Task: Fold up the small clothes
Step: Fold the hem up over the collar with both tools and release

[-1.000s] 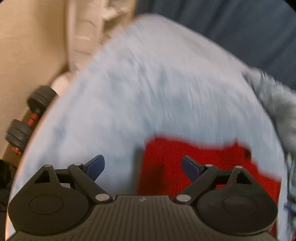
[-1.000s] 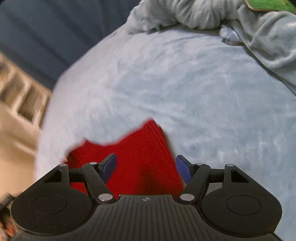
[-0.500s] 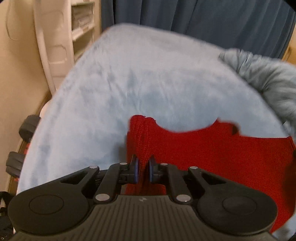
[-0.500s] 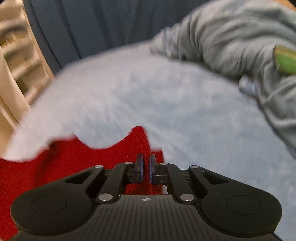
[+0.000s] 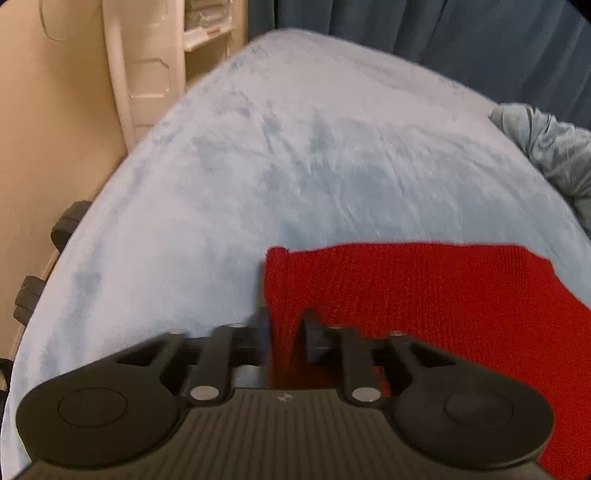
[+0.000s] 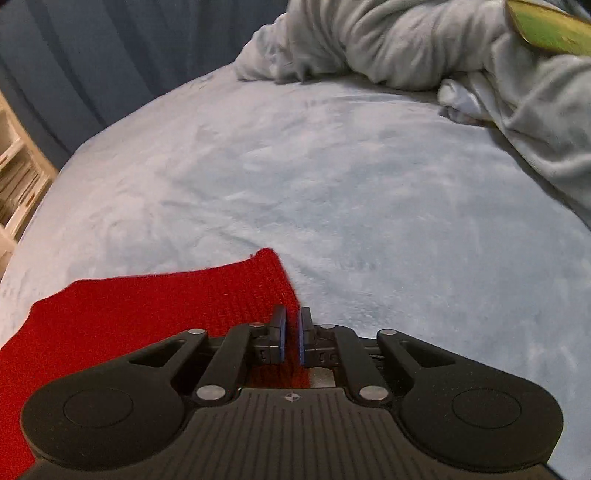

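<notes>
A red knit cloth (image 5: 424, 295) lies flat on the pale blue bed cover (image 5: 295, 166). My left gripper (image 5: 286, 325) is at its left edge. Its jaws are opening, with a pinched-up ridge of the red fabric between them, and the blurred fingers stand clear of it. In the right wrist view the same red cloth (image 6: 147, 314) spreads to the left. My right gripper (image 6: 291, 325) sits on its right edge, near the far corner. Its jaws are only a thin slit apart, just starting to ease open, and red fabric is pinched between the blue pads.
A rumpled grey blanket (image 6: 406, 40) with a green item (image 6: 546, 29) on it is piled at the far right of the bed cover (image 6: 369, 184). Dark blue curtains (image 5: 443, 37) hang behind. Left of the bed are a white shelf unit (image 5: 147, 66) and dumbbells (image 5: 70, 221).
Both grippers shut on the red cloth's edges half a second ago. Since then both have sunk toward the bed, the cloth's far edge has straightened, and the left jaws have parted.
</notes>
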A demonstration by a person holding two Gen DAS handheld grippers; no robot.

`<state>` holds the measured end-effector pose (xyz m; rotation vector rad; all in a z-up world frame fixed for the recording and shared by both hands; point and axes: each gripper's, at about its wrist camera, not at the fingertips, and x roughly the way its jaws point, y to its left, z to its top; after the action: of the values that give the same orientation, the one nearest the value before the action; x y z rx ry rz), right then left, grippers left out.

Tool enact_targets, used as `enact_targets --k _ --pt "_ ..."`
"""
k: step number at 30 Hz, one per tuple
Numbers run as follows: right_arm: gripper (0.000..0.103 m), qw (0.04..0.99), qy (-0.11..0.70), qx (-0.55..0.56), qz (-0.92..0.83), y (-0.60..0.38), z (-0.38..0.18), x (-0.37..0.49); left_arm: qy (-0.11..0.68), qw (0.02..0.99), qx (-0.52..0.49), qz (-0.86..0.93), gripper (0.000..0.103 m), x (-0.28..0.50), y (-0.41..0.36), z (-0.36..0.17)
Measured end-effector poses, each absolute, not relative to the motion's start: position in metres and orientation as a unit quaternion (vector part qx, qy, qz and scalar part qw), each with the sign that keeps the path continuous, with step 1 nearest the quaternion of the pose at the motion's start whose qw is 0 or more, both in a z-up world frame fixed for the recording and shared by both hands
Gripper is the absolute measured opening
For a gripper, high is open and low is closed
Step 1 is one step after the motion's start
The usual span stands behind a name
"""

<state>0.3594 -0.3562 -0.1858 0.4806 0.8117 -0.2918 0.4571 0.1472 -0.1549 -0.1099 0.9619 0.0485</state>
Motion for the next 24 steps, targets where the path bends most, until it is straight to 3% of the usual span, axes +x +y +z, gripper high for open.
enact_targets --k 1,2,3,5,7,9,10,14,16,17,18,19,21,24 --pt "0.014 0.879 0.390 0.235 -0.141 -0.359 -0.184 0.356 0.461 0.885 -0.052 0.035 0.069 0.454 0.151 -0.153" --pt "0.027 0.878 0.389 0.242 -0.142 -0.361 -0.180 0.351 0.458 0.886 -0.051 0.045 0.085 0.448 0.156 -0.149" --pt "0.037 0.876 0.386 0.252 -0.144 -0.363 -0.175 0.348 0.450 0.890 -0.053 0.045 0.086 0.438 0.161 -0.143" --pt "0.042 0.871 0.377 0.281 -0.143 -0.363 -0.157 0.324 0.441 0.895 -0.065 0.023 0.086 0.416 0.166 -0.131" --pt "0.053 0.879 0.359 0.296 -0.106 -0.353 -0.139 0.295 0.441 0.894 -0.081 -0.012 0.089 0.385 0.165 -0.123" --pt "0.070 0.883 0.369 0.276 -0.088 -0.337 -0.129 0.268 0.457 0.884 -0.091 -0.044 0.093 0.355 0.158 -0.124" --pt "0.071 0.882 0.381 0.264 -0.089 -0.330 -0.129 0.255 0.466 0.878 -0.093 -0.055 0.094 0.340 0.155 -0.125" --pt "0.071 0.858 0.441 0.250 -0.084 -0.312 -0.152 0.214 0.504 0.854 -0.105 -0.073 0.095 0.297 0.144 -0.146" --pt "0.048 0.850 0.456 0.252 -0.082 -0.308 -0.163 0.201 0.511 0.850 -0.112 -0.065 0.072 0.290 0.143 -0.153" --pt "0.027 0.855 0.450 0.239 -0.096 -0.309 -0.160 0.197 0.514 0.851 -0.098 -0.052 0.053 0.289 0.143 -0.153" --pt "0.023 0.859 0.435 0.250 -0.095 -0.315 -0.152 0.194 0.511 0.854 -0.085 -0.045 0.036 0.288 0.146 -0.149" --pt "0.022 0.860 0.424 0.266 -0.096 -0.321 -0.145 0.192 0.505 0.857 -0.092 -0.043 0.031 0.287 0.152 -0.144" --pt "0.021 0.861 0.420 0.274 -0.088 -0.331 -0.137 0.195 0.504 0.854 -0.121 -0.047 0.027 0.288 0.171 -0.140" --pt "0.022 0.841 0.463 0.266 -0.086 -0.333 -0.158 0.203 0.515 0.850 -0.105 -0.040 0.030 0.293 0.175 -0.156"
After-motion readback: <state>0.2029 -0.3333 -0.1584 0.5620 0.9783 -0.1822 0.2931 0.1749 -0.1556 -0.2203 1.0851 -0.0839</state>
